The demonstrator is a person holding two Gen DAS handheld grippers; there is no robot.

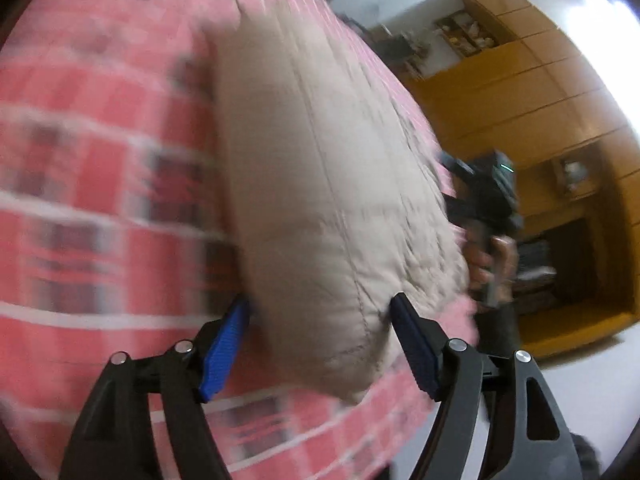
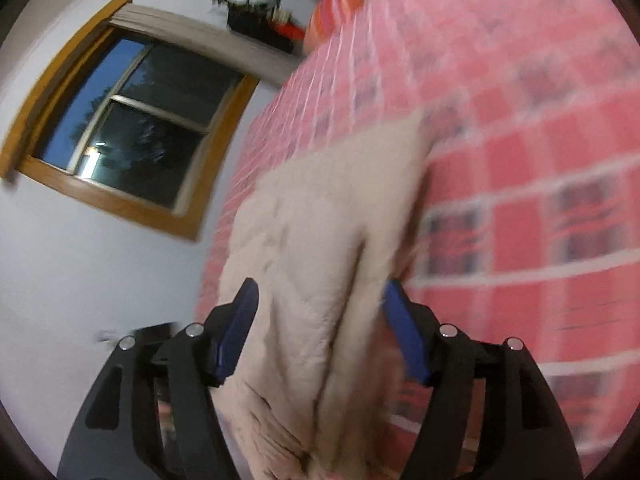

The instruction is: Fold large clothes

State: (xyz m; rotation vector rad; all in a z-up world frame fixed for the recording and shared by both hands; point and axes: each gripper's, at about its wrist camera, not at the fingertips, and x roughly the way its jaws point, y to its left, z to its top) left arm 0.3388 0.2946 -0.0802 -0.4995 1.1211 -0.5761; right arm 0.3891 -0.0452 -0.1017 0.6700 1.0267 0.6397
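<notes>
A beige quilted garment [image 1: 320,168] lies across a bed covered by a pink and red checked sheet [image 1: 88,208]. My left gripper [image 1: 320,340] is shut on a thick stitched corner of the garment, which fills the space between the blue pads [image 1: 222,350]. In the right wrist view my right gripper [image 2: 320,328] is shut on another bunched edge of the garment [image 2: 320,220], with fabric hanging below the fingers. In the left wrist view, a person's hand [image 1: 494,258] holds the other black gripper body just past the garment's far edge. Both views are blurred by motion.
Orange wooden cabinets [image 1: 540,92] and shelves stand beyond the bed's edge, with pale floor [image 1: 592,392] below. A wood-framed dark window [image 2: 132,120] sits in a white wall [image 2: 80,280] beside the checked sheet [image 2: 520,160]. Dark clutter [image 2: 256,24] rests near the bed's far end.
</notes>
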